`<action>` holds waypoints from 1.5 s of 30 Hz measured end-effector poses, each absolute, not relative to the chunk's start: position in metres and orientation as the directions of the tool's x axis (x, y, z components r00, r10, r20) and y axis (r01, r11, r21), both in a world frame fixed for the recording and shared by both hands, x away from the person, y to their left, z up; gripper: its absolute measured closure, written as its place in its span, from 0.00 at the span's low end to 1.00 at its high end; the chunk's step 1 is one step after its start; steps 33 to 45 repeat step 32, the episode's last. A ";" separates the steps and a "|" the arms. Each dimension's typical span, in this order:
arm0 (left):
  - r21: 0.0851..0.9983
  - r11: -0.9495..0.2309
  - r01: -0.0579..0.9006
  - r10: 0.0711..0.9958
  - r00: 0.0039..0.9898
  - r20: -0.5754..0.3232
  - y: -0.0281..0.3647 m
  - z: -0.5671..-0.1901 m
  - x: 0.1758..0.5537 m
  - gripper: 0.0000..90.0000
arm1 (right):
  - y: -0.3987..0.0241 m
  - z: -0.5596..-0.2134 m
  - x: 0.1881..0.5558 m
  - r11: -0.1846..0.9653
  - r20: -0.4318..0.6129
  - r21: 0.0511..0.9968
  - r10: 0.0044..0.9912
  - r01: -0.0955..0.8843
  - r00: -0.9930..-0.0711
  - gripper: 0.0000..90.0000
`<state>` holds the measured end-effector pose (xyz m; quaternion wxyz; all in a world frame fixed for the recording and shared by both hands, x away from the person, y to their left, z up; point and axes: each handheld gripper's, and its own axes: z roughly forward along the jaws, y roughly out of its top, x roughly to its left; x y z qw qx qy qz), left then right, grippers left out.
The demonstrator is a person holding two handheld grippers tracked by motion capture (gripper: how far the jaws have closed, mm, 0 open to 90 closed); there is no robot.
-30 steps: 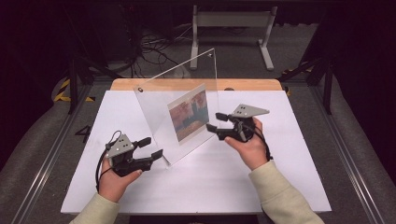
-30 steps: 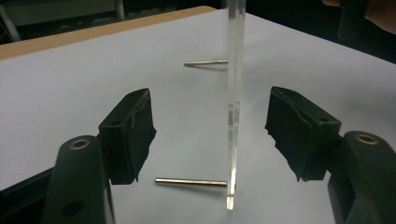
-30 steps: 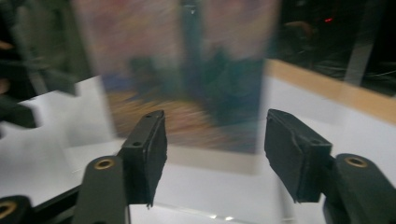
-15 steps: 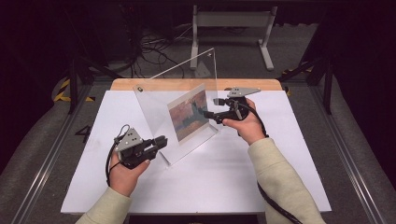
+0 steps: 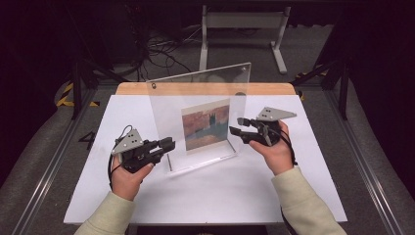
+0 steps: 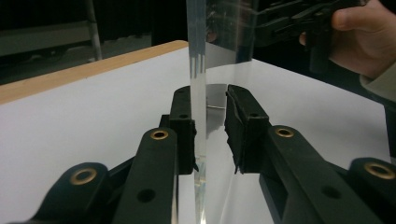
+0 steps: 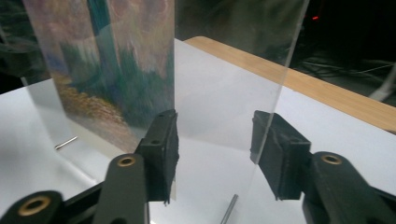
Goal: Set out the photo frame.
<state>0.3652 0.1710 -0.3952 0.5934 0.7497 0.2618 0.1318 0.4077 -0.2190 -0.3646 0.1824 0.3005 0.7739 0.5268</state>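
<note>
**Clear acrylic frame straddled at both side edges, no firm grip yet**

The acrylic photo frame (image 5: 200, 117) stands upright mid-table on the white board (image 5: 210, 191), leaning slightly, with a painted landscape print (image 5: 205, 125) sandwiched low in its middle. Its foot sits flat near the centre, so I judge it is being steadied for a lift or a pull-apart.

My left gripper (image 5: 166, 145) is at the frame's near-left bottom corner. In the left gripper view the sheet's edge (image 6: 198, 93) runs up between the jaws: one pad (image 6: 183, 126) lies against it, the other stands just off, so it is loosely bracketed, not clamped. The jaws have just been opening a little.

My right gripper (image 5: 240, 126) sits at the right edge, level with the print. In the right gripper view its pads (image 7: 163, 144) stand spread with the panel edge between them, apart from both; the jaws have just been closing.

Two-sided hold makes sense: a tall thin panel tips easily.

The wooden table edge (image 5: 274, 89) lies far behind.
</note>
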 end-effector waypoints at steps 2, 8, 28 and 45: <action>0.958 -0.165 0.236 0.541 0.834 -0.112 0.169 -0.399 0.367 0.77 | -0.225 -0.365 0.392 0.248 0.037 0.930 0.673 0.272 -0.738 0.63; 0.949 -0.150 0.279 0.507 0.845 -0.168 0.170 -0.411 0.377 0.72 | -0.230 -0.375 0.366 0.240 0.058 0.920 0.699 0.310 -0.713 0.67; 0.941 -0.196 0.277 0.548 0.826 -0.129 0.176 -0.406 0.367 0.31 | -0.234 -0.383 0.353 0.189 0.083 0.940 0.682 0.284 -0.727 0.31; 0.929 -0.232 0.289 0.562 0.820 -0.115 0.185 -0.403 0.360 0.24 | -0.244 -0.382 0.348 0.198 0.072 0.939 0.687 0.282 -0.723 0.25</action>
